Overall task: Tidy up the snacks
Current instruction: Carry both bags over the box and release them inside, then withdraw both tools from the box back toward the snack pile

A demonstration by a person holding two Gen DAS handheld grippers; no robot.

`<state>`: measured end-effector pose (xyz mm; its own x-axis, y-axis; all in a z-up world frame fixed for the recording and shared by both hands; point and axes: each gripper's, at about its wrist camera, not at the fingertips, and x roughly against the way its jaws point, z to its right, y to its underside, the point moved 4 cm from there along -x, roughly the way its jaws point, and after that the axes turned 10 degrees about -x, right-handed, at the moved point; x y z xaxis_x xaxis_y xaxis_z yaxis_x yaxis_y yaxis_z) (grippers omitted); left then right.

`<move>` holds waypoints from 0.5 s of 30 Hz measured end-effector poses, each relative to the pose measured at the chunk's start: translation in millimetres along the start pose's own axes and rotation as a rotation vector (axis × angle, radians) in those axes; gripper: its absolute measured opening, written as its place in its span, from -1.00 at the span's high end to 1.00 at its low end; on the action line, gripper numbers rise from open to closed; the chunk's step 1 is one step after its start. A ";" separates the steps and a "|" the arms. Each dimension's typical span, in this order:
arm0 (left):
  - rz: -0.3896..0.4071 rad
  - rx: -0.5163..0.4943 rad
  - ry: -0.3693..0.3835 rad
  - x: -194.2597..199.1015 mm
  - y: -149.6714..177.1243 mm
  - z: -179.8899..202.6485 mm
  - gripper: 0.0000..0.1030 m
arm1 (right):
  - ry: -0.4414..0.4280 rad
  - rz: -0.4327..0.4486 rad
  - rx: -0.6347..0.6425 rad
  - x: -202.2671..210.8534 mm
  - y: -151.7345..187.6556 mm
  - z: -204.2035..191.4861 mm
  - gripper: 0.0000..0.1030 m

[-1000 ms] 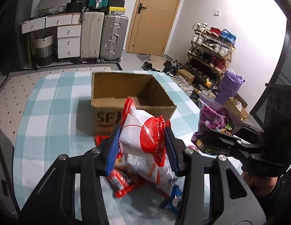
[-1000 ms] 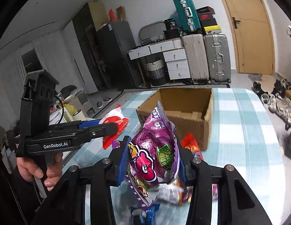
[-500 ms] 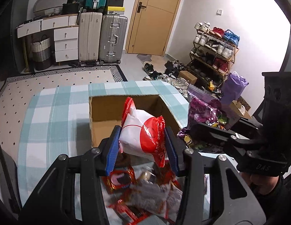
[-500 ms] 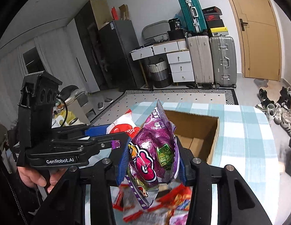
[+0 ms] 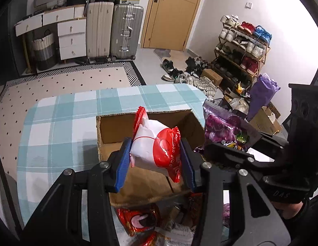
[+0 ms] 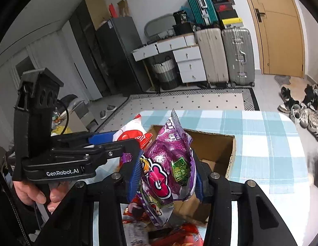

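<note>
Left hand-held gripper [image 5: 156, 160] is clamping a white bag [image 5: 152, 149], right hand-held gripper [image 6: 166, 179] is squeezing a purple bag [image 6: 171, 164], box [image 5: 116, 129] at 12 o'clock.

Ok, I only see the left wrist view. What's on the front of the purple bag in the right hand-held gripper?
Observer: The purple bag, clamped in the right hand-held gripper, shows big pink letters and a green label.
Operator: Can you see what holds my left one?
Observer: Yes, a bare hand wraps the handle of the left hand-held gripper, which grips the red and white bag.
Operator: Any writing on it?
Observer: Its side reads GenRobot.AI in white.
</note>
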<state>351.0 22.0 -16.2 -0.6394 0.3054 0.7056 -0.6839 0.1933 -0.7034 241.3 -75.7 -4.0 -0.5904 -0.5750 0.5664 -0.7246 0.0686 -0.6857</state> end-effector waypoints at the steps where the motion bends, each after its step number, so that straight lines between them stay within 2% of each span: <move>1: -0.010 0.004 0.000 -8.0 -0.6 -2.7 0.16 | 0.007 -0.007 -0.003 -5.1 0.3 3.0 0.15; 7: -0.058 0.026 0.036 -47.4 8.0 -11.7 0.10 | 0.047 -0.032 0.008 -31.1 4.1 16.6 0.07; 8: -0.065 0.029 0.019 -51.2 11.9 -13.8 0.04 | 0.043 -0.017 0.006 -31.4 3.4 18.6 -0.05; 9: -0.066 0.040 -0.001 -53.2 12.0 -17.6 -0.01 | 0.045 0.003 0.008 -28.9 2.8 20.5 -0.34; 11: -0.058 0.044 0.005 -54.3 14.6 -20.6 -0.12 | 0.064 0.058 0.008 -20.3 0.8 25.2 -0.61; 12: -0.054 0.041 -0.008 -53.3 15.1 -21.6 -0.22 | 0.062 0.075 0.011 -16.0 -0.2 25.2 -0.61; 15: -0.038 0.042 -0.025 -45.8 19.0 -23.3 -0.26 | 0.070 0.101 0.017 -4.3 -1.6 25.5 -0.61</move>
<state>375.5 33.4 -63.9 -0.6212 0.2751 0.7338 -0.7215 0.1649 -0.6725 254.1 -94.2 -17.0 -0.6840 -0.5077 0.5238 -0.6541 0.1090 -0.7485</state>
